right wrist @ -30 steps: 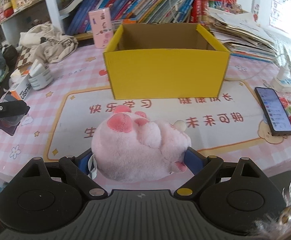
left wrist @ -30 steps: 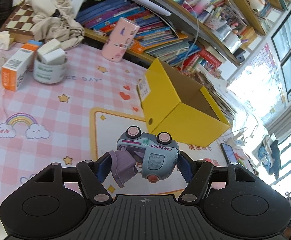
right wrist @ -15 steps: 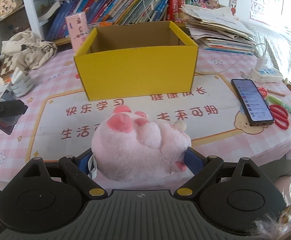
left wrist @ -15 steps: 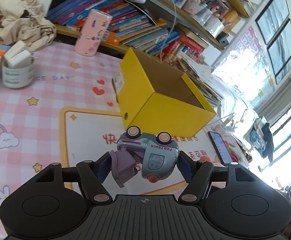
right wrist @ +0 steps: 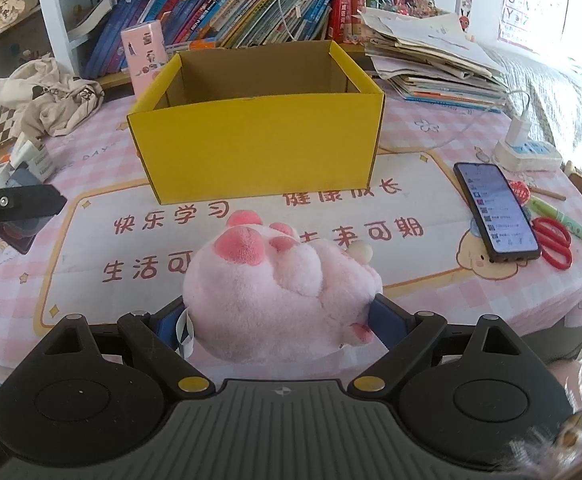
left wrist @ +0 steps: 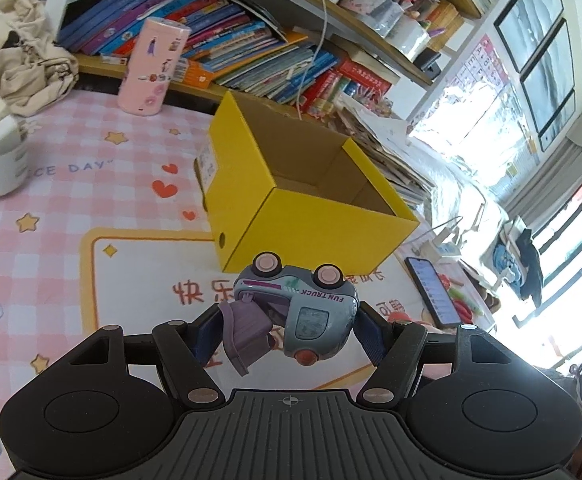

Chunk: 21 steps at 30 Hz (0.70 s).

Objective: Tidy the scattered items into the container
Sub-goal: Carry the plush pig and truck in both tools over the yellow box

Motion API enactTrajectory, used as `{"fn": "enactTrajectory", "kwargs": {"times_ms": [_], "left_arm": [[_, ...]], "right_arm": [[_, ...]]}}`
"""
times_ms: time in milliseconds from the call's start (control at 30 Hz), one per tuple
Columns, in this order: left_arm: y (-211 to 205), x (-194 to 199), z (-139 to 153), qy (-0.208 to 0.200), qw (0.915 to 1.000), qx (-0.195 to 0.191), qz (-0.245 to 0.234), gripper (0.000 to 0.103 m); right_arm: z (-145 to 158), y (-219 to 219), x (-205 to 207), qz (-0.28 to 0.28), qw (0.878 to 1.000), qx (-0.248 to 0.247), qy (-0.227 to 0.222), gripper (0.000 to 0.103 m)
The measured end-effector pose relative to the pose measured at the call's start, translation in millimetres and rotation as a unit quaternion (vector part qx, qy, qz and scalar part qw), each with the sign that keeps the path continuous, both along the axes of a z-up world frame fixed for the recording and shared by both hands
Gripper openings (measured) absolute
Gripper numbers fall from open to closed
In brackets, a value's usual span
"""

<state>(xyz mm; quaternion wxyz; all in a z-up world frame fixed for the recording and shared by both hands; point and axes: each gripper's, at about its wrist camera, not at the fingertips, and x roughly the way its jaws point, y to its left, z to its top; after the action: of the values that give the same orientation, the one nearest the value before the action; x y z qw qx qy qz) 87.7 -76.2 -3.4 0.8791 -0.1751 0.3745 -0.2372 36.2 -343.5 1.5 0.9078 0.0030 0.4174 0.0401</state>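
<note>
My left gripper (left wrist: 289, 326) is shut on a grey toy truck (left wrist: 311, 312), held upside down with its pink wheels up and a purple rear flap hanging open. It hangs above the mat, just short of the near corner of the open yellow cardboard box (left wrist: 331, 232). My right gripper (right wrist: 281, 320) is shut on a pink plush toy (right wrist: 275, 296), squeezed between both blue pads. It floats over the mat in front of the yellow box (right wrist: 259, 136), whose brown inside shows nothing. The left gripper's black finger (right wrist: 19, 200) pokes in at the left edge of the right wrist view.
A phone (right wrist: 495, 212), red scissors (right wrist: 555, 240), a green pen and a power strip (right wrist: 527, 152) lie right of the box. A pink tin (right wrist: 145, 60), crumpled cloth (right wrist: 51, 96) and small boxes stand left. Books and a paper stack line the back.
The left gripper with the truck has moved toward the yellow box, which now looks larger and more central. The right gripper with the plush has shifted slightly, so the box sits further left in its view.
</note>
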Motion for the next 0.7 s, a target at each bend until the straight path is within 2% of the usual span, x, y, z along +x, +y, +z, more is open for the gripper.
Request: {"fn": "enactTrajectory", "kwargs": {"times_ms": [533, 700], "left_arm": [[-36.0, 28.2, 15.6, -0.039, 0.9986, 0.028, -0.022, 0.069], [-45.3, 44.5, 26.0, -0.054, 0.9979, 0.029, -0.023, 0.069]], "right_arm": [[6.6, -14.5, 42.4, 0.028, 1.000, 0.002, -0.015, 0.090], [25.8, -15.2, 56.5, 0.052, 0.997, -0.007, -0.061, 0.090]]}}
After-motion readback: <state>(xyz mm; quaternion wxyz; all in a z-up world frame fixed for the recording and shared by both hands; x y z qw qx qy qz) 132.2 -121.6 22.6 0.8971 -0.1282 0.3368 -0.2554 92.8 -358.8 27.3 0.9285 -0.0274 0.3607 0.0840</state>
